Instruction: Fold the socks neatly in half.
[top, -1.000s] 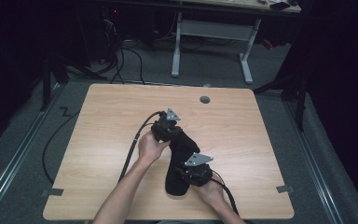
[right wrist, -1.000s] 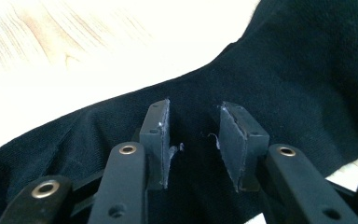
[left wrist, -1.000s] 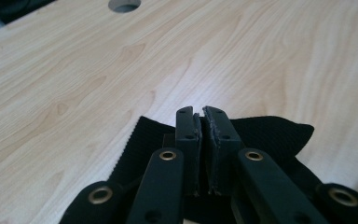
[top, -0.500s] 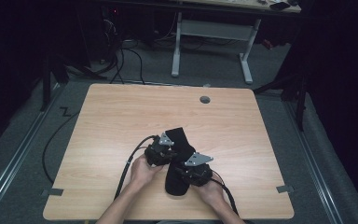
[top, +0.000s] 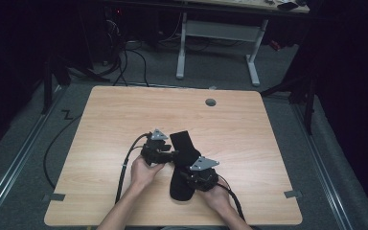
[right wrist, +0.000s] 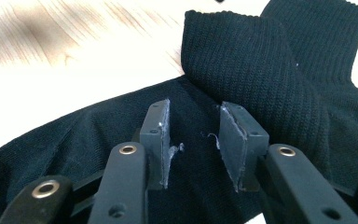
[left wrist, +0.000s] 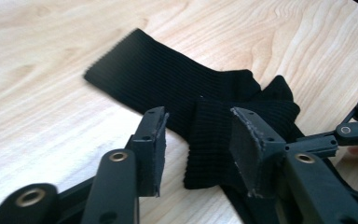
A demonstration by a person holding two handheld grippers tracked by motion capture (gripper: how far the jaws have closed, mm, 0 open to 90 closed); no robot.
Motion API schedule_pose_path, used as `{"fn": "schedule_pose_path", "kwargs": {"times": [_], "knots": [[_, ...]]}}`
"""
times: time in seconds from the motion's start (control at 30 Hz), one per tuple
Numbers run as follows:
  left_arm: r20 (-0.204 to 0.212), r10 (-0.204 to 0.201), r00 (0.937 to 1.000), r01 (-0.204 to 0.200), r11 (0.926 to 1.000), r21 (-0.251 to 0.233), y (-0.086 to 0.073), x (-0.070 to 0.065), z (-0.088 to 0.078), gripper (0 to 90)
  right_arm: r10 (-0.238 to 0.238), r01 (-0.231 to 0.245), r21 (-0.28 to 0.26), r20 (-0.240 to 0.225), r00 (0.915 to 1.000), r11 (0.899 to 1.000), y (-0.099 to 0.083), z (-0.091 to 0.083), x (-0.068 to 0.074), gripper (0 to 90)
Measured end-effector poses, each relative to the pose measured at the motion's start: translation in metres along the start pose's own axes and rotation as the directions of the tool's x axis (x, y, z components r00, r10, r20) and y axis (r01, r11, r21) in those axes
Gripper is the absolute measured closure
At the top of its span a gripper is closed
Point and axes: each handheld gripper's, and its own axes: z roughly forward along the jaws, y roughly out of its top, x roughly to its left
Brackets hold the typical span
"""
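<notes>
While the left tongs (left wrist: pixel 196 142) are standing apart, their jaws having just been opening with a fold of the black sock (left wrist: pixel 223 112) between them but free of the pads, the right tongs (right wrist: pixel 193 140) are hovering with jaws spread over the sock's dark knit, gripping nothing. Both hands are sitting close together at the near middle of the wooden surface (top: pixel 105 120), where the sock is lying folded between the two tongs.

A light wooden table (top: pixel 105 120) with a grey round grommet (top: pixel 211 102) near its far edge; beyond it, a white-legged desk frame (top: pixel 215 33) and cables (top: pixel 124 57) on grey floor
</notes>
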Motion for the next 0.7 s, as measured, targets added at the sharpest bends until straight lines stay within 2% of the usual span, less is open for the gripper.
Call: {"fn": "schedule_pose_path", "kwargs": {"times": [0.07, 0.2, 0.23, 0.3, 0.4, 0.47, 0.53, 0.63, 0.7], "knots": [[0.005, 0.007, 1.0, -0.007, 0.9992, 0.04, 0.002, -0.002, 0.008, 54.1, 0.001, -0.001, 0.001, 0.0, 1.0, 1.0, 0.0, 0.0, 0.0, 63.8], [0.015, 0.019, 0.9997, -0.021, 0.9968, 0.077, 0.008, -0.006, 0.02, 56.1, 0.0, 0.0, 0.0, 0.0, 1.0, 1.0, 0.0, 0.0, 0.0, 64.3], [0.015, 0.017, 0.9997, -0.018, 0.9967, 0.079, 0.009, -0.007, 0.022, 58.4, -0.001, 0.001, 0.003, -0.002, 1.0, 1.0, 0.0, -0.001, 0.0, 64.8], [0.014, 0.033, 0.9994, -0.034, 0.9922, 0.12, 0.012, -0.007, 0.029, 64.3, -0.001, 0.001, 0.011, -0.007, 1.0, 1.0, 0.0, -0.001, -0.001, 66.2], [0.015, 0.072, 0.9973, -0.073, 0.9854, 0.153, 0.015, -0.01, 0.035, 75.2, -0.017, 0.017, 0.029, -0.016, 0.9997, 0.999, 0.002, -0.002, -0.004, 70.4], [0.002, 0.103, 0.9947, -0.102, 0.9831, 0.152, 0.019, -0.013, 0.035, 81.3, -0.023, 0.024, 0.032, -0.01, 0.9997, 0.999, 0.002, -0.003, -0.006, 74.3], [-0.009, 0.111, 0.9937, -0.109, 0.9838, 0.142, 0.023, -0.014, 0.035, 82.9, -0.03, 0.03, 0.036, -0.003, 0.9996, 0.999, 0.002, -0.004, -0.007, 78.1], [-0.039, 0.125, 0.9913, -0.121, 0.9871, 0.105, 0.031, -0.012, 0.029, 83.6, -0.05, 0.049, 0.036, 0.016, 0.9986, 0.998, 0.001, -0.006, -0.006, 81.7], [-0.062, 0.133, 0.9892, -0.129, 0.9896, 0.064, 0.035, -0.012, 0.024, 83.4, -0.057, 0.056, 0.04, 0.022, 0.9981, 0.998, 0.001, -0.007, -0.005, 81.9]]}}
